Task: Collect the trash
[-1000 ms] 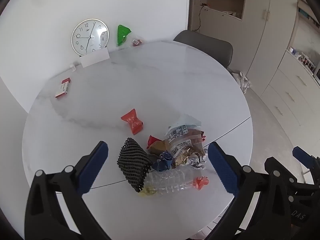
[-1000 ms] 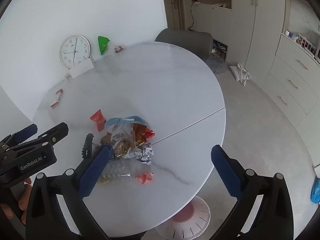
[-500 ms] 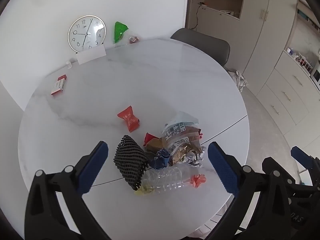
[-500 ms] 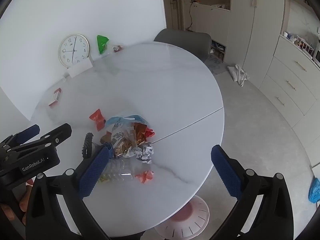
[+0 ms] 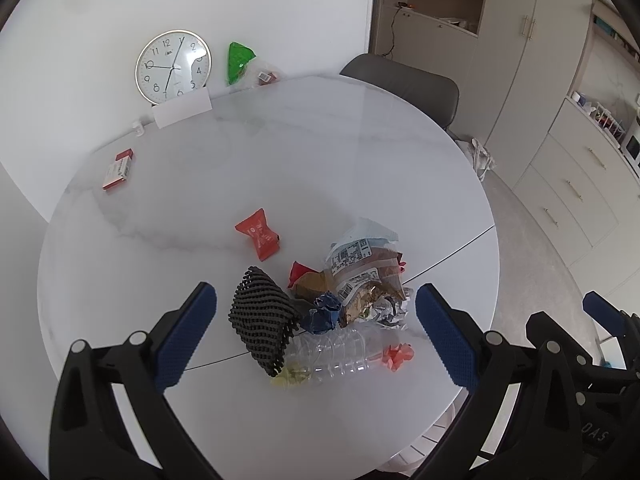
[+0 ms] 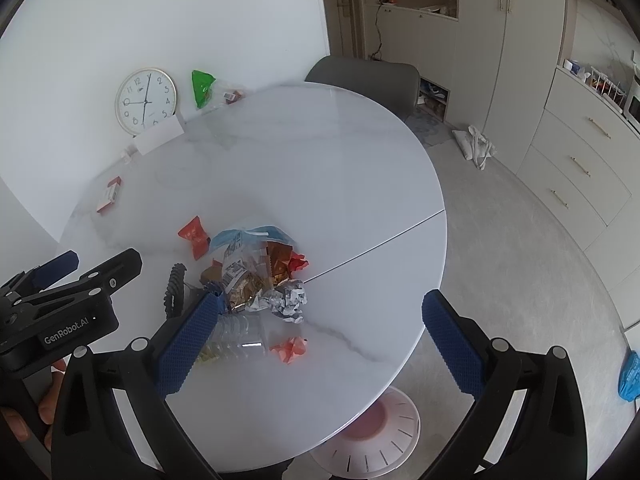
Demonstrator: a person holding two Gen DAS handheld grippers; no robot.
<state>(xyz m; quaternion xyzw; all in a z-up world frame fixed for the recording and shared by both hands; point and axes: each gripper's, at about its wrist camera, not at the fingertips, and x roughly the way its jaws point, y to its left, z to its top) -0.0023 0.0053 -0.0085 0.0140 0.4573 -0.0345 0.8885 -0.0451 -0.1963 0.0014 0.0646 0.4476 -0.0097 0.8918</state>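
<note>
A heap of trash lies near the front of the round white table [image 5: 280,152]: a black mesh piece [image 5: 262,320], a crushed clear bottle [image 5: 340,354], plastic wrappers [image 5: 362,272], crumpled foil [image 5: 390,306] and a small orange scrap [image 5: 396,356]. A red wrapper [image 5: 260,234] lies apart behind the heap. My left gripper [image 5: 316,336] is open and empty, held above the heap. My right gripper [image 6: 320,334] is open and empty above the table's front right part, with the heap [image 6: 256,276] near its left finger.
A clock [image 5: 173,67], a white card [image 5: 182,110], a green bag [image 5: 239,60] and a red-white box [image 5: 118,169] stand at the table's far side. A grey chair [image 5: 404,84] is behind it. Cabinets line the right wall. A pink-rimmed bin [image 6: 368,436] sits on the floor under the table edge.
Both grippers have stayed open; the views have shifted only slightly, the left one drawing back a little from the table. The trash has not moved.
</note>
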